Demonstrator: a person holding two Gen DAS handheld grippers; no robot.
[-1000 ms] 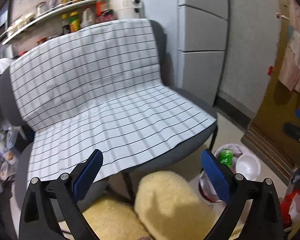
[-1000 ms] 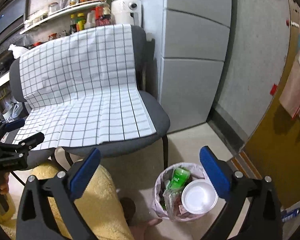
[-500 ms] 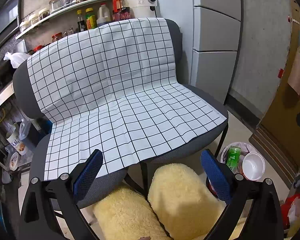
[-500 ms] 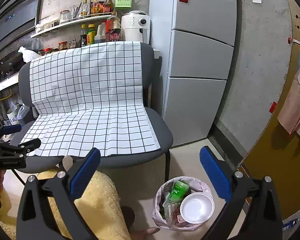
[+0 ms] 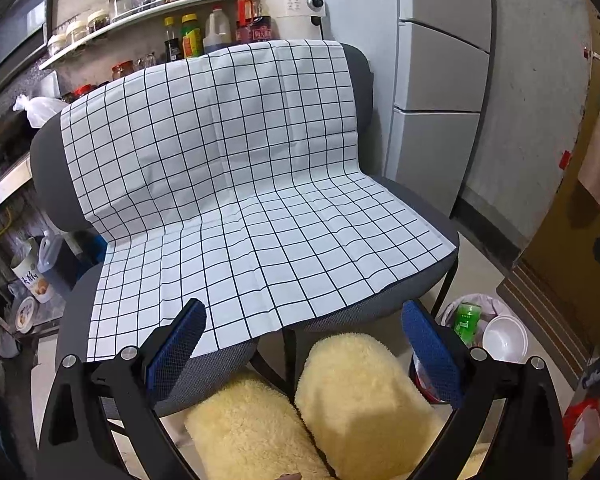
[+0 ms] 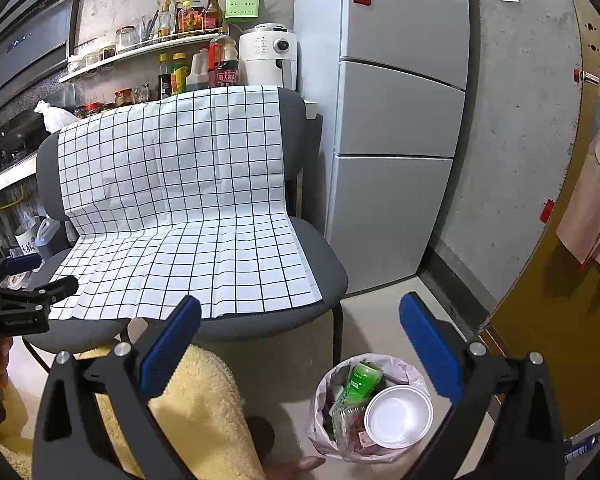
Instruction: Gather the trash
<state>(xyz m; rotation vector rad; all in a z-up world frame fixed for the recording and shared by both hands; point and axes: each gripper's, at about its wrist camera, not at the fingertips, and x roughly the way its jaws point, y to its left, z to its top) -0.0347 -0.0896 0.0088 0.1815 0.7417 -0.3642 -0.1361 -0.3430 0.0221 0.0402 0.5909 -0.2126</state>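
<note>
A small bin lined with a pink bag point(image 6: 320, 396) stands on the floor right of the chairs. It holds a green can point(image 6: 363, 378), a white foam bowl point(image 6: 398, 416) and wrappers; it also shows in the left wrist view point(image 5: 490, 306). My right gripper point(image 6: 300, 344) is open and empty, held above the floor left of the bin. My left gripper point(image 5: 304, 344) is open and empty, in front of the chair seats; it shows at the left edge of the right wrist view point(image 6: 24, 280). The checked cloth point(image 5: 236, 200) over the chairs bears no trash.
Two grey chairs point(image 6: 324, 276) stand side by side against a counter. A grey fridge point(image 6: 400, 120) stands to their right. A shelf with bottles point(image 6: 188, 36) runs behind. My legs in yellow fleece point(image 5: 340, 400) are below the grippers. A brown door point(image 6: 560, 320) is at right.
Both cameras have pulled back and up from the chairs. More of the chair backs, shelf and fridge shows. Both grippers stay open and empty.
</note>
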